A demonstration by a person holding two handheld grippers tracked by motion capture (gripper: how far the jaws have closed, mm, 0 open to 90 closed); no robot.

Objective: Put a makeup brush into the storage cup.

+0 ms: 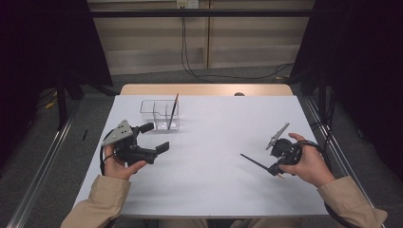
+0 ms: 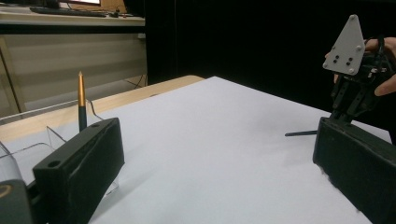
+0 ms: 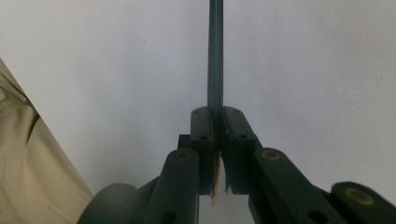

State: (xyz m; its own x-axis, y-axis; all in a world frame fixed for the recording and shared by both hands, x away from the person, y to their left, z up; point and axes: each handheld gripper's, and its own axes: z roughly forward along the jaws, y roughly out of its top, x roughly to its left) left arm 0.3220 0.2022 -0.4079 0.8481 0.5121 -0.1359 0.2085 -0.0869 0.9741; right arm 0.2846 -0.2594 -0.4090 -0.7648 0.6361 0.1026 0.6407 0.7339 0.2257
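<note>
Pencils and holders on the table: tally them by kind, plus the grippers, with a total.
Pencils: 2, one standing in the holder, one clamped in the right gripper
Clear holders: 1
Grippers: 2, right and left gripper
Total: 5

No text, label, brand, number or sign can be read anywhere in the high view, the left gripper view or the right gripper view.
</note>
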